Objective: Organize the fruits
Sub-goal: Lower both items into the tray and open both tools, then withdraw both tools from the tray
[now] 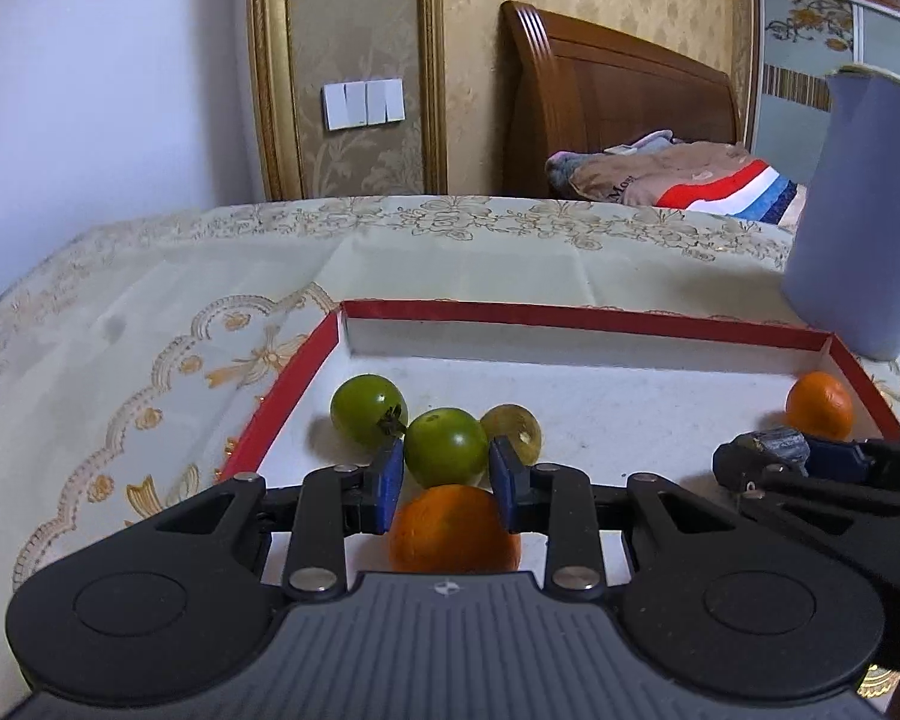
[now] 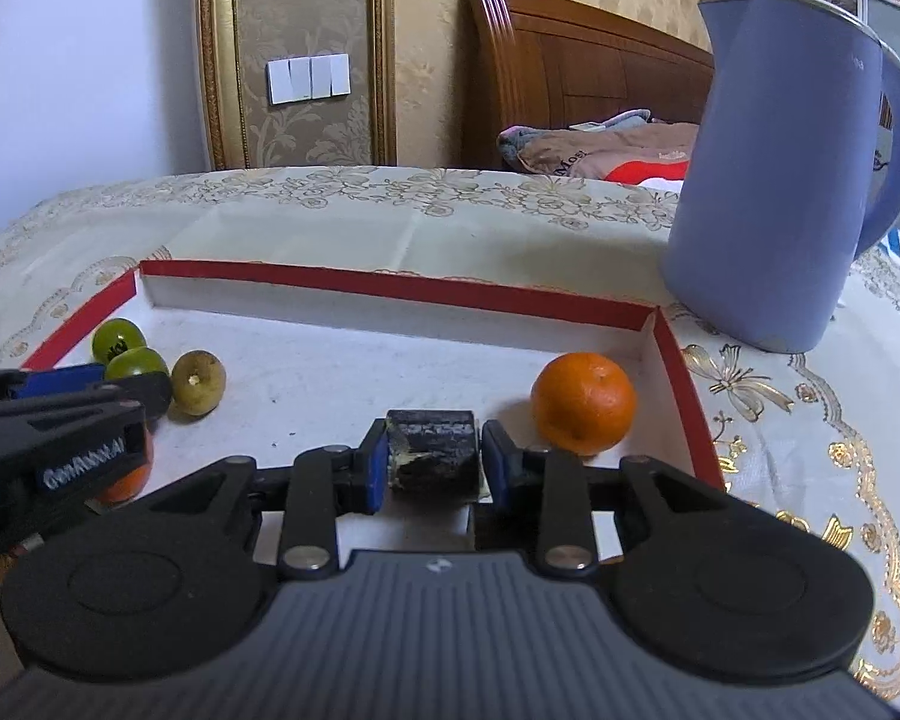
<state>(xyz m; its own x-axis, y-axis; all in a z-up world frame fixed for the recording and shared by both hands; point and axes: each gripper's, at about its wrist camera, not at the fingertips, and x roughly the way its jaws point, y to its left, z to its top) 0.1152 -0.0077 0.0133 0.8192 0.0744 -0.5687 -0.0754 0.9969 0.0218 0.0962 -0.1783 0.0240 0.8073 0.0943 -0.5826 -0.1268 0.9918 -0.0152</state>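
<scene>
Left wrist view: left claw (image 1: pixel 447 483) closed around an orange (image 1: pixel 453 531) in the red tray (image 1: pixel 570 317). Right claw (image 2: pixel 432 459) clamps a dark block (image 2: pixel 432 456) beside another orange (image 2: pixel 583 403).

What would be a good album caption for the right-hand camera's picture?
Right tongs grip a dark block inside a red-rimmed tray, orange beside.

My two wrist cameras sit low over the red-rimmed tray (image 1: pixel 582 317), facing 12 o'clock toward the headboard (image 2: pixel 576 60). Both catch the blue kettle (image 2: pixel 774 180) at 2 o'clock, and each other's gripper.
</scene>
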